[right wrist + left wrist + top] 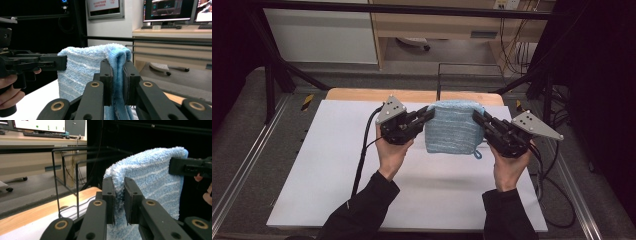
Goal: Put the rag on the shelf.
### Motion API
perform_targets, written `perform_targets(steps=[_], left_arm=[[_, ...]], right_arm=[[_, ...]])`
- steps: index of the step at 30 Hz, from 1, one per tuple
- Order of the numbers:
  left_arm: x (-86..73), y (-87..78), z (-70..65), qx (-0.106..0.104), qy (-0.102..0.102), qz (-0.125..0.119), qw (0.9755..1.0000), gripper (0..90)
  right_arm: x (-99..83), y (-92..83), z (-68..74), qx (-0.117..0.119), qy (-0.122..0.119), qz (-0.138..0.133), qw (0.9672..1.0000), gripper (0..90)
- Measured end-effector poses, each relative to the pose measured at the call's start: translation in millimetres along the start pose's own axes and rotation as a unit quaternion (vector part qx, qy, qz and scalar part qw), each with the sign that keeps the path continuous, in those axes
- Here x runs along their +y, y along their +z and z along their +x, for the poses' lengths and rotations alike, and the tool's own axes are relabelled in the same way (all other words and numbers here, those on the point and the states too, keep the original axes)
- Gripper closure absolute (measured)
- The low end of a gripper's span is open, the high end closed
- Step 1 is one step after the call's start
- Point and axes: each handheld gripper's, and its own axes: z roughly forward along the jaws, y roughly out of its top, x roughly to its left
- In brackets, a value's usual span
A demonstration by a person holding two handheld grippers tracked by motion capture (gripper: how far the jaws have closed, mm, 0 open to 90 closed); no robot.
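A light blue striped towel (454, 127) hangs folded above the white table top (337, 165), held up by its two top corners. My left gripper (430, 113) is shut on the towel's left upper edge; in the left gripper view its jaws pinch the fluffy towel (150, 175) at the gripper tip (119, 192). My right gripper (476, 116) is shut on the right upper edge, and in the right gripper view the doubled towel (82, 72) runs between the jaws at the tip (117, 72). A small blue loop (477, 153) dangles from the towel's lower right corner.
A wooden board (362, 94) lies at the table's far edge with a black wire frame (469, 75) behind it. Black cables (362, 155) trail from both grippers over the table. Metal rails (242, 165) run along the sides. Desks with monitors (170, 10) stand behind.
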Motion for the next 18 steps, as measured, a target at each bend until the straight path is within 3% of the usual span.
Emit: perform_targets(steps=[12, 18], left_arm=[[27.1, 20.3, 1.9, -0.004, -0.015, -0.039, 0.9991, 80.2], [42.7, 28.8, 2.6, 0.001, -0.012, -0.058, 0.9983, 80.3]], right_arm=[[27.1, 4.5, -11.9, -0.019, 0.001, -0.038, 0.9991, 81.3], [43.2, 10.0, -17.7, -0.026, -0.003, -0.057, 0.998, 81.4]])
